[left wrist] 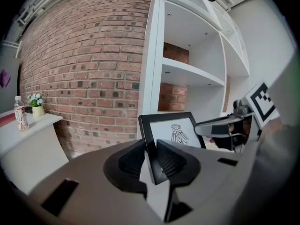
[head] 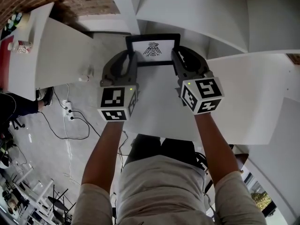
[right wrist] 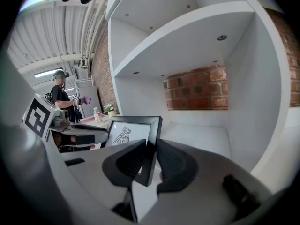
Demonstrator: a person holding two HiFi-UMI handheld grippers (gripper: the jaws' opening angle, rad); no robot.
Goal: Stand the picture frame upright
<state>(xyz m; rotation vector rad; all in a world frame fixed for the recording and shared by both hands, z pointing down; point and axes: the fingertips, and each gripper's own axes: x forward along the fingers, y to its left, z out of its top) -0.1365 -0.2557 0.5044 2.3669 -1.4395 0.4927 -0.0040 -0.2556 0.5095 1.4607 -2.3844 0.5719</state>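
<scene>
Both grippers are on the picture frame (head: 152, 49), one to each side, and it stands upright between them at the mouth of the white shelf unit (head: 201, 13), over the white table (head: 243, 93). The left gripper (head: 130, 60) has its jaws nearly closed, ribbed dark pads pinching the frame's thin left edge. The right gripper (head: 178, 57) does the same on the right edge, its jaws parted only by the thickness of the moulding. The grey gripper bodies cover the frame's lower corners in both gripper views. From the head view it is hard to say whether the bottom rail touches the table or hangs just clear of it. The back of the frame shows in no view. What does show is a slim, square-cut black moulding, smooth and matte, around a flat white sheet printed with a small black bird-like figure. The checkered marker cubes (head: 117, 102) hide the person's hands. Off to the left runs a rough red brick wall (left wrist: 84, 55), and on a side table beneath it stands a small bottle (left wrist: 18, 114), too tiny to read.
</scene>
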